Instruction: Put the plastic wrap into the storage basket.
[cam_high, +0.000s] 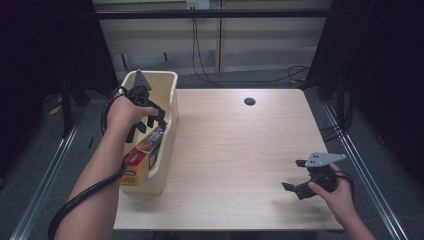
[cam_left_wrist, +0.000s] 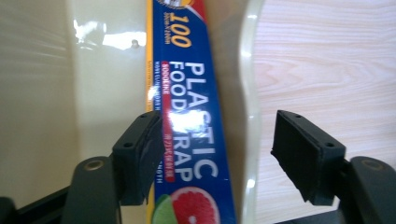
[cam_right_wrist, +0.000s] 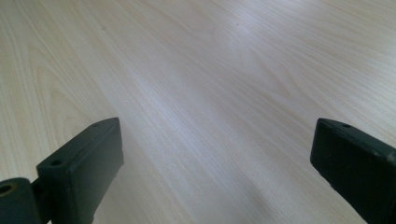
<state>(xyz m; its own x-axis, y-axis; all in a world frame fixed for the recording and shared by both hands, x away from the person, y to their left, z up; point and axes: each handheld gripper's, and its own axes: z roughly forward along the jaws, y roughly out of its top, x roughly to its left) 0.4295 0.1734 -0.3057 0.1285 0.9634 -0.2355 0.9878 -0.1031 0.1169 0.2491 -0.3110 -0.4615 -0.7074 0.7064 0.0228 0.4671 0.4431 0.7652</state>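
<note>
Overhead, the left gripper (cam_high: 150, 116) is hovering spread-jawed above a wrap box (cam_left_wrist: 191, 121) lying in the bin (cam_high: 169, 131); centring before closing seems wise. The right gripper (cam_high: 299, 175) is idling, jaws spread.

**Two black handheld grippers, bare forearms**

Each hand carries a black two-jaw tool. The left gripper (cam_high: 150, 117) has slim black linkage arms and a grey three-cornered plate on top, on the side away from the person's left hand (cam_high: 121, 112). A thick black cable loops off it and trails along the bare forearm. In the left gripper view its jaws end in blocky, matte black pads (cam_left_wrist: 140, 154) with small screw holes, each fixed to a rounded arm with a brass-coloured rivet.

The right gripper (cam_high: 295, 175) is of the same build: grey plate pierced with small holes above the right hand (cam_high: 340, 192), a black cable behind it. No sleeves reach the forearms.
</note>
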